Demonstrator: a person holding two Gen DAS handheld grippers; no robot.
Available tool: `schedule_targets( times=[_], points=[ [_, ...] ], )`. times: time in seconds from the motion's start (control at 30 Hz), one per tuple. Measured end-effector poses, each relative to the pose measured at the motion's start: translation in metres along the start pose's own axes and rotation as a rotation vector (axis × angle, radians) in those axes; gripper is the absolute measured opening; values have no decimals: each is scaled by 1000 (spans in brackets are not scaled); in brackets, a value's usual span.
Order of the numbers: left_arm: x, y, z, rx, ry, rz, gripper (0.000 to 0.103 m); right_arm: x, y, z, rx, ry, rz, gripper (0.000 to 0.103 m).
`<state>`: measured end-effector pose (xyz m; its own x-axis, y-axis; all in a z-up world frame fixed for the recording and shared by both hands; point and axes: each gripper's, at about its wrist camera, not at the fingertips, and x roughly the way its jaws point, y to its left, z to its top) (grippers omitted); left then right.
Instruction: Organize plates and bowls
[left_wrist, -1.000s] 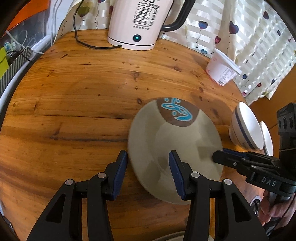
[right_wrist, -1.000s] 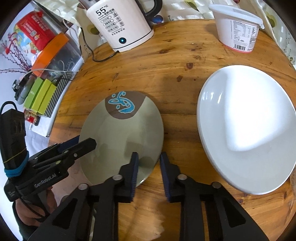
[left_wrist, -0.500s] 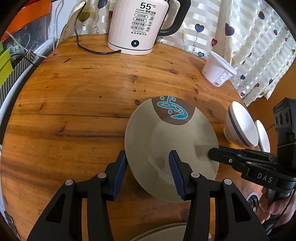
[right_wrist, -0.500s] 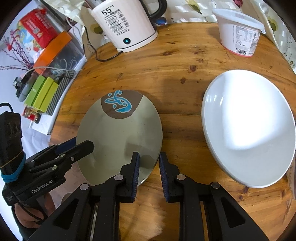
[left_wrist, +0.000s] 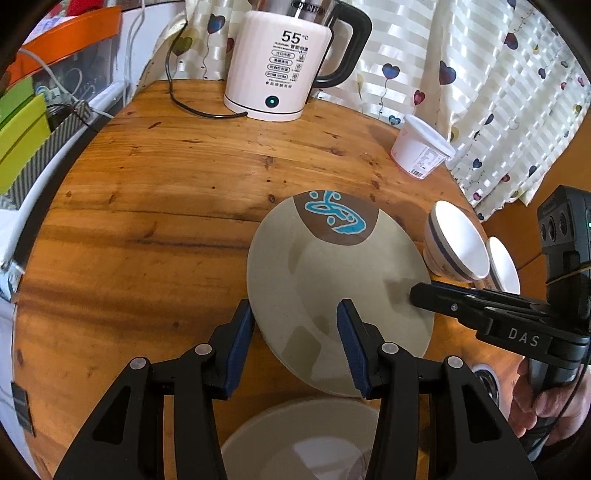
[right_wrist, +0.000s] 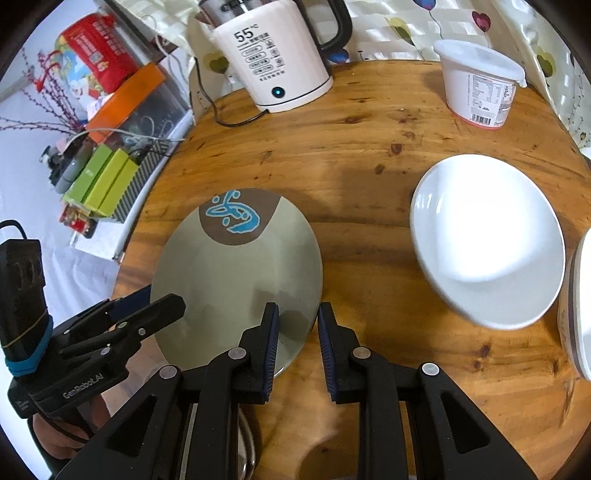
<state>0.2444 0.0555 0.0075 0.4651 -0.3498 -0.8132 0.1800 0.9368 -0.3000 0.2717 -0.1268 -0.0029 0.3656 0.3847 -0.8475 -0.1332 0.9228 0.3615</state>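
Note:
A grey plate with a brown patch and blue fish drawing (left_wrist: 332, 280) (right_wrist: 236, 273) is held up off the round wooden table (left_wrist: 147, 206), tilted. My left gripper (left_wrist: 295, 332) straddles its near left rim with jaws apart. My right gripper (right_wrist: 295, 332) straddles its right rim, jaws narrowly apart; it also shows in the left wrist view (left_wrist: 428, 295). A second grey dish (left_wrist: 303, 443) lies below. A white plate (right_wrist: 487, 236) lies on the table at the right. Two white bowls with a dark stripe (left_wrist: 458, 240) stand at the table's right edge.
A white electric kettle (left_wrist: 284, 66) with a black cord stands at the back of the table. A white lidded tub (left_wrist: 421, 155) stands at the back right. Green boxes and an orange-lidded container (right_wrist: 122, 122) sit off the table's left side. A curtain hangs behind.
Both grippers and the grey plate have risen and drawn back from the table; more of the kettle and the grey dish below have come into view.

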Motion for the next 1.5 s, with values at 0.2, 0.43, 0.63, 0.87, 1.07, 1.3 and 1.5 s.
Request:
schedule_targets(
  times=[0.2,0.43,0.63,0.87,1.07,1.3,1.5],
  points=[
    [-17,1,-18,-14,-16,18,47,-10,12,-14,-26,-2,13,21],
    [-35,2,-42,-28,-37,38,47,-13,24,-33,-49,10,28,21],
    [-48,7,-66,-54,-53,62,47,-12,35,-53,-79,32,40,22],
    [-54,13,-87,-87,-48,71,47,-9,44,-70,-100,59,44,22],
    [-60,16,-102,-107,-51,76,47,-10,52,-81,-116,71,49,22],
    [-66,15,-115,-117,-52,88,47,-8,56,-94,-127,86,54,22],
    [-68,10,-123,-112,-50,96,47,-8,53,-102,-122,96,56,23]
  ],
)
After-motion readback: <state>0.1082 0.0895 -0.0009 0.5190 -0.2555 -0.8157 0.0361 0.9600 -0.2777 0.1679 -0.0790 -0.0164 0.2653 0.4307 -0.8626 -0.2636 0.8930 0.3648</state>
